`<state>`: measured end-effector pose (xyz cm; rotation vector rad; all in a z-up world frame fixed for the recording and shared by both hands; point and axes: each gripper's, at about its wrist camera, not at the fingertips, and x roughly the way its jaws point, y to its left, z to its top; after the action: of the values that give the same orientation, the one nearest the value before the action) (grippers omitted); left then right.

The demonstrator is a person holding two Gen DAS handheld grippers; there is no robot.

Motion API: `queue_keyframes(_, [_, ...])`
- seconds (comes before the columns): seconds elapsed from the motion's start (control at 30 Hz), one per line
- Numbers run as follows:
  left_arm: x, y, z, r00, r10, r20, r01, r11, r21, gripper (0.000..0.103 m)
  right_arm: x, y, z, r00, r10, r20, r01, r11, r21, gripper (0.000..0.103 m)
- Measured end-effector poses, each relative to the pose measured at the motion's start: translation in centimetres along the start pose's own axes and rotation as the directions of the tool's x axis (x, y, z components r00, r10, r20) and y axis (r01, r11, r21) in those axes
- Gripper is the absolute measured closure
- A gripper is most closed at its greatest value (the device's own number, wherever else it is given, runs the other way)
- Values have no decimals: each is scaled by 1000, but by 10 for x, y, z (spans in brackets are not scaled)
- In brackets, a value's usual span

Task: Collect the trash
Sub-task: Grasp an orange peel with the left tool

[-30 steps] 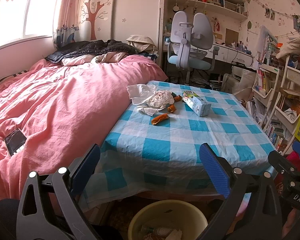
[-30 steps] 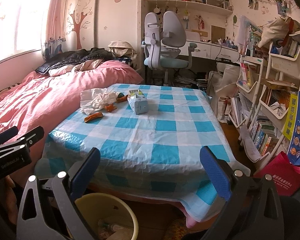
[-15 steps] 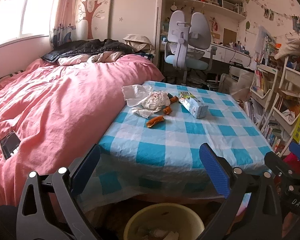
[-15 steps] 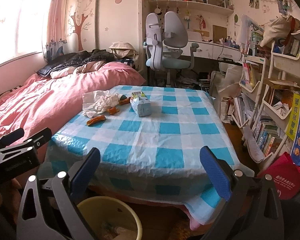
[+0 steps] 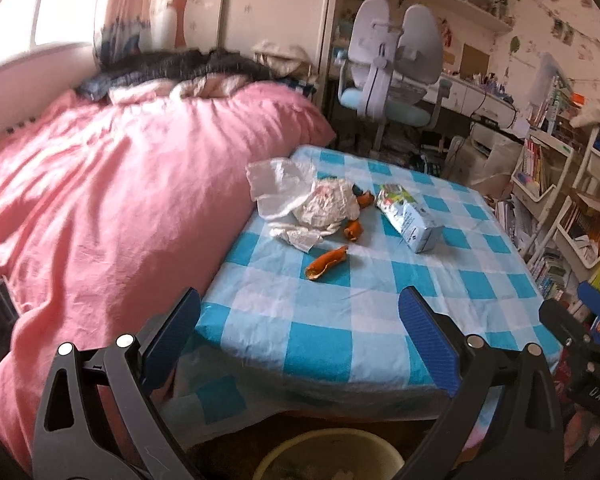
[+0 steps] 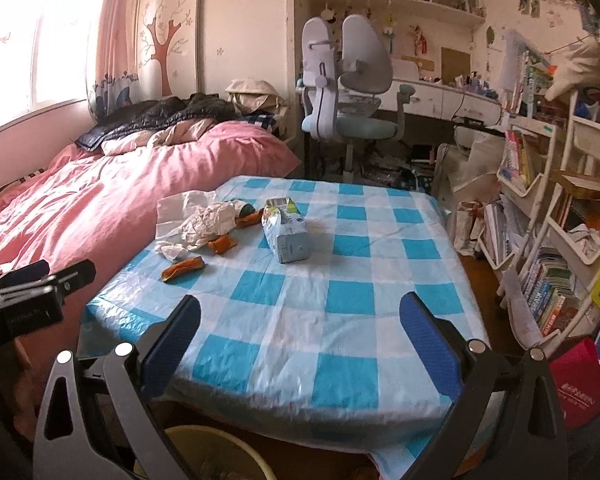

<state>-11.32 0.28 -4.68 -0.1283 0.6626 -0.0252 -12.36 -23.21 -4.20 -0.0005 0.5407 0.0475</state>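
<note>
Both the left gripper (image 5: pixel 298 322) and right gripper (image 6: pixel 299 322) hang with fingers spread and empty above the yellow plastic bin (image 5: pixel 328 456), facing the crumpled white paper (image 5: pixel 300 200), orange peels (image 5: pixel 327 262) and pale blue carton (image 5: pixel 410 216) at twelve o'clock on the checked tabletop (image 5: pixel 340 320), seemingly ready to ferry scraps back.

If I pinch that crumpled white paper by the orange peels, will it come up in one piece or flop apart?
The crumpled paper looks thin and limp, so it will probably sag and compress between the fingers. It seems to be several loose sheets, with a small scrap lying apart, so one pinch may leave some behind. An orange peel touching its edge may get dragged along.
</note>
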Motion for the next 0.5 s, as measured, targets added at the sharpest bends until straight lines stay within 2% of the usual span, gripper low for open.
queue_keyframes(0.17, [27,4,18,999,-15,-50,16,1000,24,7,22,-2,8,998,33,-49,-32,999,20,7])
queue_keyframes(0.3, [47,-5,32,997,-37,-67,44,994,102,9,44,1,22,995,52,-87,-53,999,-9,7])
queue_keyframes(0.43, [72,-15,39,991,-59,-118,78,983,166,18,65,6,35,990,69,-119,-76,996,-56,7])
queue_keyframes(0.5, [86,-20,40,987,-68,-144,95,977,189,27,75,7,37,985,95,-146,-103,993,-49,7])
